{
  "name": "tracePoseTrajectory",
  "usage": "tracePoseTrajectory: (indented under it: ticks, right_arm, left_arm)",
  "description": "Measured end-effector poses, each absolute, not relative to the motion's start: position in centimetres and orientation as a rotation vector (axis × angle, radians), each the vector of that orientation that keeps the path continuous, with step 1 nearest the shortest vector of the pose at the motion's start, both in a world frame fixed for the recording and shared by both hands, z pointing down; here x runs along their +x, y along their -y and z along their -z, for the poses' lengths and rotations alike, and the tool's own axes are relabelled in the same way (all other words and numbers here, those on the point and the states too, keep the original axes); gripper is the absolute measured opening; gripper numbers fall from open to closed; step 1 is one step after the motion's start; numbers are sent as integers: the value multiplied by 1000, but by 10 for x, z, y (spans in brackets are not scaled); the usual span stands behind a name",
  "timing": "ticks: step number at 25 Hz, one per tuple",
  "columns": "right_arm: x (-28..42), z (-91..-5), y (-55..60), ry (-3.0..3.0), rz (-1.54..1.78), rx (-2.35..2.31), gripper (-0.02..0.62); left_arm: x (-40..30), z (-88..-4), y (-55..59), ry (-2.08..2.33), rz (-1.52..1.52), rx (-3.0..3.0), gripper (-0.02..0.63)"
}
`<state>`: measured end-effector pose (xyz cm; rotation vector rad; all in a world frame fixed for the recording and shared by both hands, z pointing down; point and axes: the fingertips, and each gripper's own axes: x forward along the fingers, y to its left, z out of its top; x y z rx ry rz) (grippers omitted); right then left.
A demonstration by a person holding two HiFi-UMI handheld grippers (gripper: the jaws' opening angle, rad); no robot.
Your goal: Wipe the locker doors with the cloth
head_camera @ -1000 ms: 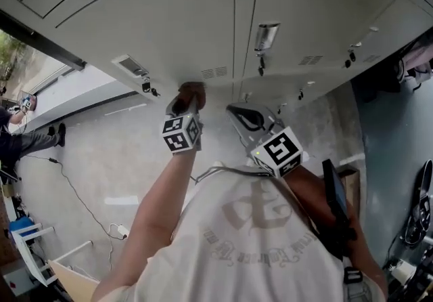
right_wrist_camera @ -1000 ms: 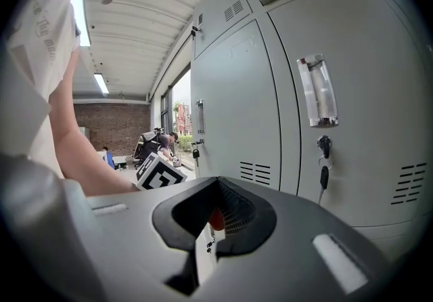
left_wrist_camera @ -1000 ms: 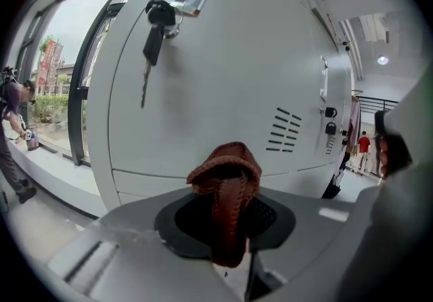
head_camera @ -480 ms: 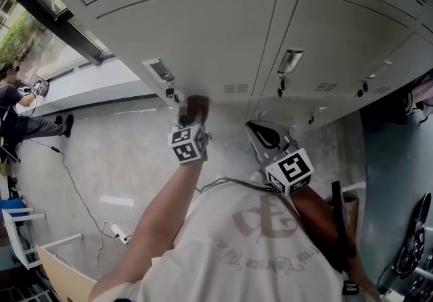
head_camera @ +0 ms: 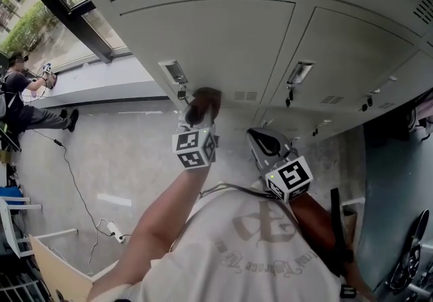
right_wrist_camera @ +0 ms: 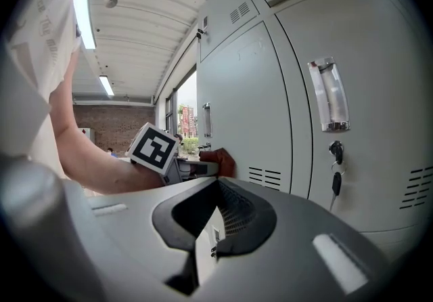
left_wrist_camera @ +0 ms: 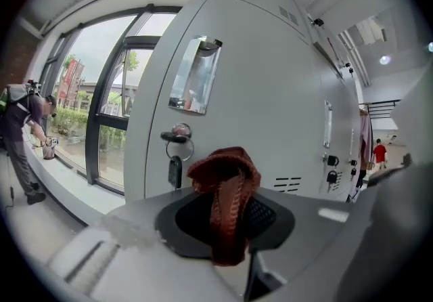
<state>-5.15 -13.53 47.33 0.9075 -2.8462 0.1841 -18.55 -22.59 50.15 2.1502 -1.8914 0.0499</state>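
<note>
The left gripper (left_wrist_camera: 227,226) is clamped on the cloth (left_wrist_camera: 226,179), which bunches up ahead of its jaws. It is close to the locker door (left_wrist_camera: 270,111), right of the key (left_wrist_camera: 175,172), likely ready for wiping. The right gripper (right_wrist_camera: 203,229), jaws together and empty, hangs aside, probably to keep clear.

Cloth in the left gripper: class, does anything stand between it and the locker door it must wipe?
Nothing visible does. The left gripper holds the cloth right before the locker door. Only a key hanging from the lock juts out, to the cloth's left in the left gripper view.
</note>
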Motion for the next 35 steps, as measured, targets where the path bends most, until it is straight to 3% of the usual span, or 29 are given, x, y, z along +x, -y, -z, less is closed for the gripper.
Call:
tracePoseTrajectory:
  ticks: [20,35]
  right_arm:
    - [-55,-473,138,2880,-189,849,8]
    - [-54,-471,141,2893,-178,828,8]
  left_arm:
    - [-178,-388,220,1989,191,2222,86]
    - [-169,-251,215,2225,317,2551,87]
